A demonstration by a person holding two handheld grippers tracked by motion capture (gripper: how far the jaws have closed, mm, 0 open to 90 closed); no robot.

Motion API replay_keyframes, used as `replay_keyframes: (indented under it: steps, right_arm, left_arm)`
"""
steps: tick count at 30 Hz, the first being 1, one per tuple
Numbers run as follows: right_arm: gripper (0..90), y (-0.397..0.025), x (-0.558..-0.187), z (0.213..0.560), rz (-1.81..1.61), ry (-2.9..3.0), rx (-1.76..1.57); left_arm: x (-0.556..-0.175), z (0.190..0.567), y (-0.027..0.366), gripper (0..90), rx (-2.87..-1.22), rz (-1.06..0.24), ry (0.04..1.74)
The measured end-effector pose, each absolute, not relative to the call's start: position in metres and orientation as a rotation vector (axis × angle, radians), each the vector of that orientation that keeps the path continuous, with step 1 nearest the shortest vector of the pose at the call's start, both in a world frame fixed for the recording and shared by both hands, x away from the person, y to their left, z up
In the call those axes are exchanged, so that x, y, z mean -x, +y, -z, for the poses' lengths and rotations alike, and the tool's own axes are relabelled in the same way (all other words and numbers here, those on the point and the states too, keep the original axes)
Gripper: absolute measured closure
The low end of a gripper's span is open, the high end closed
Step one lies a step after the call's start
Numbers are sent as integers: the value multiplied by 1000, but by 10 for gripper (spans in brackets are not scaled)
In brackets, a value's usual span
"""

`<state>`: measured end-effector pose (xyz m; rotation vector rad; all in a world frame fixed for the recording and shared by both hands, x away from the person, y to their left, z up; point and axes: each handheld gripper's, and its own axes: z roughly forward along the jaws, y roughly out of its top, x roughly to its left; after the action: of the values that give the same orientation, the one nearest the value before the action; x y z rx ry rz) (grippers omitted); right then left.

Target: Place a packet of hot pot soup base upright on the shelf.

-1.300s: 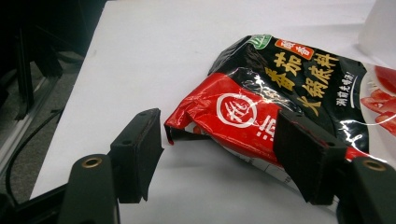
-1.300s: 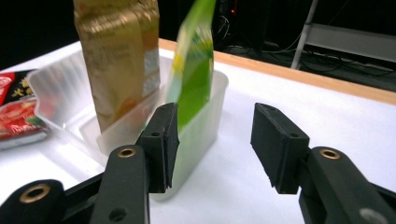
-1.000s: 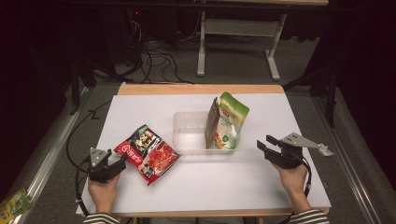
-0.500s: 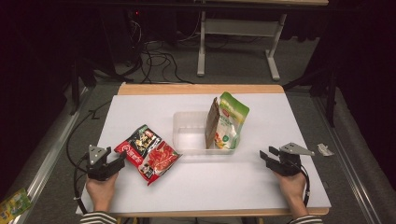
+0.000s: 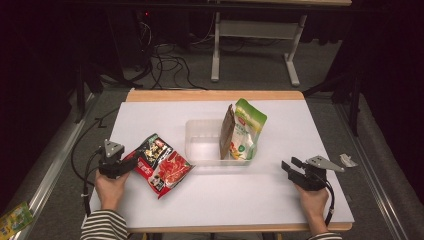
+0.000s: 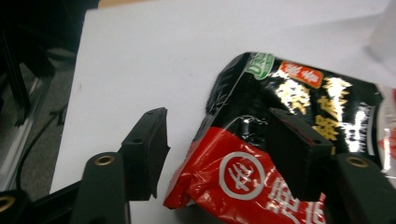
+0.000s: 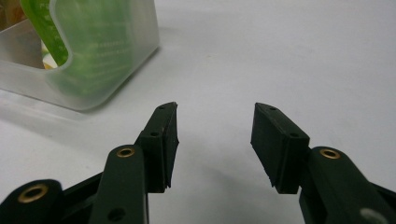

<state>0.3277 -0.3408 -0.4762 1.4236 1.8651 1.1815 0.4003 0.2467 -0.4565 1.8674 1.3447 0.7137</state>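
Observation:
A red and black snack packet (image 5: 161,166) lies flat on the white table (image 5: 165,120), left of centre. My left gripper (image 5: 131,164) is at its left corner. In the left gripper view the left gripper (image 6: 217,121) is open, with the packet's (image 6: 280,140) crumpled corner between the jaws and one jaw over the packet. A clear plastic tub (image 5: 202,145) at the centre holds a green pouch (image 5: 247,130) and a brown pouch (image 5: 227,131), both upright. My right gripper (image 5: 288,166) rests low at the right, open and holding nothing (image 7: 215,109), with the tub (image 7: 100,51) ahead to its left.
A small grey piece (image 5: 348,160) lies just past the table's right edge. A yellow-green packet (image 5: 15,219) is on the floor at bottom left. Cables (image 5: 165,55) and a desk frame (image 5: 255,30) stand beyond the far edge. Bare white table lies between the tub and the right gripper.
The right gripper has drawn back toward the front edge and dropped lower. The left gripper has edged forward onto the packet's corner. Packet and tub have not moved.

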Motion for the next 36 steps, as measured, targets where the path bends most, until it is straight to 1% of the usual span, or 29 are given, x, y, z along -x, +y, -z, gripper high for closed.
replay_keyframes:
  steps: [4, 9, 13, 16, 20, 23, 29, 31, 34, 36]
  right_arm:
    - [508, -338, -328, 476, -1153, 1877, -1393]
    - [505, -336, -328, 476, -1141, 1884, -1392]
    - [504, -335, -328, 477, -1129, 1894, -1379]
    - [504, -334, -328, 477, -1117, 1898, -1384]
    - [501, -333, -327, 477, -1109, 1899, -1374]
    - [498, -333, -327, 477, -1106, 1900, -1374]
    - [491, -334, -327, 477, -1111, 1892, -1372]
    - [491, -333, -327, 477, -1110, 1891, -1376]
    - [490, -333, -326, 476, -1110, 1889, -1378]
    - [490, -333, -326, 476, -1110, 1887, -1383]
  left_arm:
    - [-409, 462, 251, 392, -1854, -672, 1396]
    - [-414, 468, 252, 405, -1880, -630, 1395]
    - [-419, 473, 255, 440, -1880, -549, 1394]
    - [-421, 476, 255, 481, -1894, -516, 1375]
    - [-423, 478, 258, 537, -1877, -436, 1376]
    - [-422, 479, 256, 570, -1885, -441, 1367]
    - [-421, 478, 254, 609, -1883, -429, 1378]
    - [-419, 477, 255, 653, -1894, -432, 1358]
    - [-415, 475, 252, 764, -1928, -456, 1330]
    - [-415, 475, 251, 795, -1934, -456, 1325]
